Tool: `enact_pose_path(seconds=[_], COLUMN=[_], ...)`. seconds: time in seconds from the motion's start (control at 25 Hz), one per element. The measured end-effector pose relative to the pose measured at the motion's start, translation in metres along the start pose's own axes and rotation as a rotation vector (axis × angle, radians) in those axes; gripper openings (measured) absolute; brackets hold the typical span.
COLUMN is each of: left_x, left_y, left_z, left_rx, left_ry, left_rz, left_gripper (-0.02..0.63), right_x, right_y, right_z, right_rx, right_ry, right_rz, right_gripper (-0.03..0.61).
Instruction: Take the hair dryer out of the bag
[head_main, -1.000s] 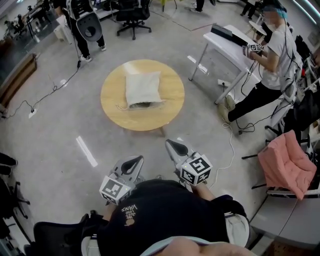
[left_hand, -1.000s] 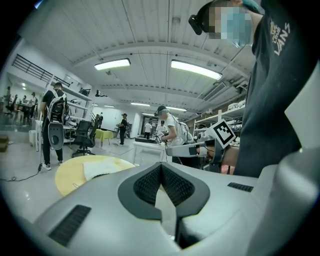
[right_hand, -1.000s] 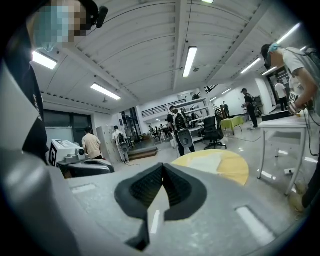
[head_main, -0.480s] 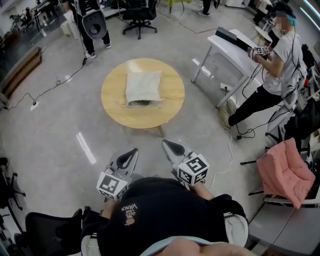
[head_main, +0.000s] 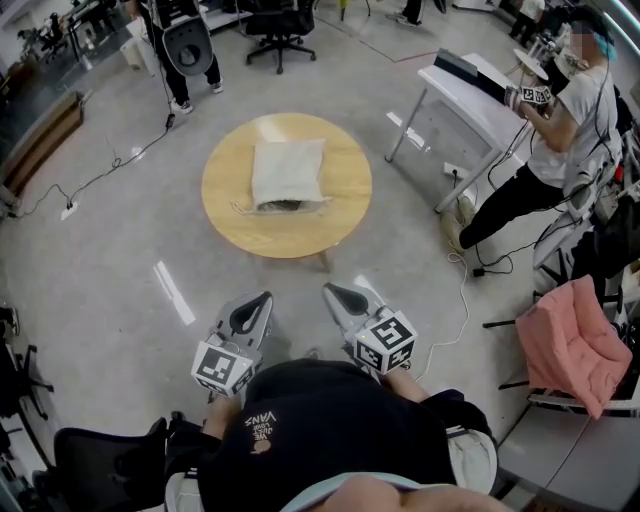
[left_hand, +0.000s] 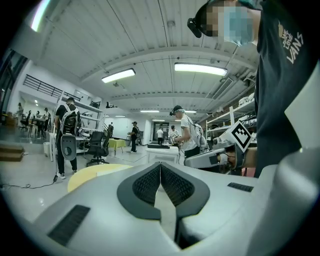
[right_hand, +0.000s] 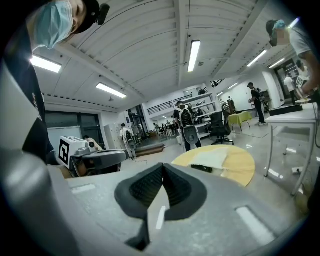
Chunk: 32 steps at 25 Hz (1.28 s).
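Blk tee (head_main: 340, 420) — small print (head_main: 258, 426) on chest.

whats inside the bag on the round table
At the open mouth of the cloth bag a dark object shows. The cloth covers the rest, so its shape is hidden.

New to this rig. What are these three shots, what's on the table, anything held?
No robot: a person holds a grey two-jaw gripper in each hand, left gripper and right gripper. The overhead shot comes from a camera on the person's head, looking down. The other two cameras ride on the grippers and look along their jaws. Both pairs of jaws are closed on nothing. Ahead, untouched, a round light-wood table bears an off-white cloth drawstring bag; something dark shows at its near, open end.
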<state>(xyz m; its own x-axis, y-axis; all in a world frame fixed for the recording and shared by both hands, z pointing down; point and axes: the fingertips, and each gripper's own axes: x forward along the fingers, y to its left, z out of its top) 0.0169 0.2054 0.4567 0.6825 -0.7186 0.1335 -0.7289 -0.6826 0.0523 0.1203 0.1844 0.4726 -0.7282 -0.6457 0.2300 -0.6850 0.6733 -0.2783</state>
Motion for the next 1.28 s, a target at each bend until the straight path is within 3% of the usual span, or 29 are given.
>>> enact_pose_path(seconds=[0.44,1.04,1.28], left_x=[0.031,0.084,0.101], left_y=[0.080,0.206,0.242], left_z=[0.000,-0.001,-0.017], left_rx=[-0.009,0.010,0.016], left_ry=[0.024,0.070,0.115], left_rz=[-0.091,-0.254,-0.306], left_gripper=[0.000,0.000,0.000], right_x=[0.079,0.181,0.206], right_y=[-0.024,-0.057,-0.066], right_z=[0.024,0.052,0.049], right_rx=[0.007,0.068,0.086], right_ry=[-0.010,-0.045,-0.058], right_rz=[-0.071,-0.266,-0.351], right_gripper=[-0.002,-0.002,-0.002])
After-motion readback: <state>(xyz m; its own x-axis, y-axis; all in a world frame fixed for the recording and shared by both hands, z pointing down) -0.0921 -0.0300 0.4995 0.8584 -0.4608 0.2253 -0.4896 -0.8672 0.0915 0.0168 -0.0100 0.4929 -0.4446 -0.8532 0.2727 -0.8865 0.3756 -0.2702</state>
